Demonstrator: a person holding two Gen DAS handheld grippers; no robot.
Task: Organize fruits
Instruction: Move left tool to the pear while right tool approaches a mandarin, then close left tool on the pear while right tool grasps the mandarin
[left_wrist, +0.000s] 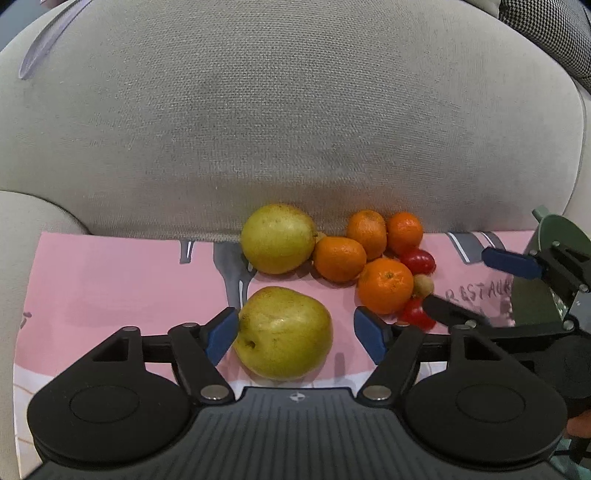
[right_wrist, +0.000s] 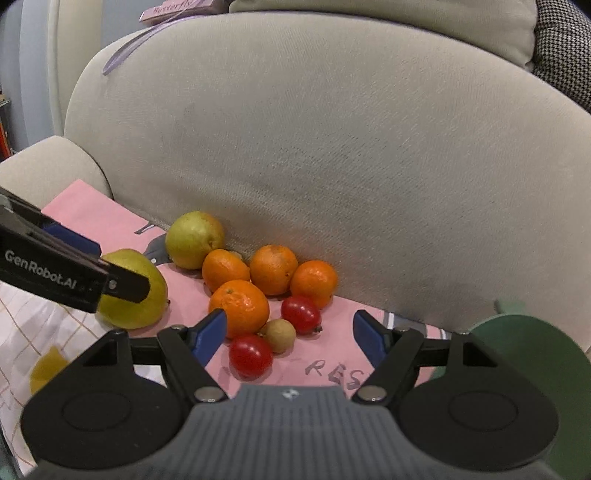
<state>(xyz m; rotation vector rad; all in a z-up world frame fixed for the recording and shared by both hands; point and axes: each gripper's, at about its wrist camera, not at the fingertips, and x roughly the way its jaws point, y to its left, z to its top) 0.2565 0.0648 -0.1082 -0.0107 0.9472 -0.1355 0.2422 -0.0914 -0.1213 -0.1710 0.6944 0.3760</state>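
On a pink mat (left_wrist: 110, 280) on a sofa seat lie two yellow-green pears, several oranges, two small red fruits and a little brown fruit. My left gripper (left_wrist: 295, 334) is open around the near pear (left_wrist: 284, 332): its left pad is at the skin and its right pad stands clear. The far pear (left_wrist: 277, 238) rests against the backrest. My right gripper (right_wrist: 290, 332) is open over a red fruit (right_wrist: 251, 355), the brown fruit (right_wrist: 280, 334) and the front orange (right_wrist: 240, 304), gripping none. Each gripper shows at the edge of the other's view.
The beige sofa backrest (left_wrist: 295, 110) rises right behind the fruit, and an armrest (right_wrist: 48, 166) bounds the left. A dark green plate (right_wrist: 524, 350) sits on the right of the mat. A checkered cushion (right_wrist: 565, 48) lies at the top right.
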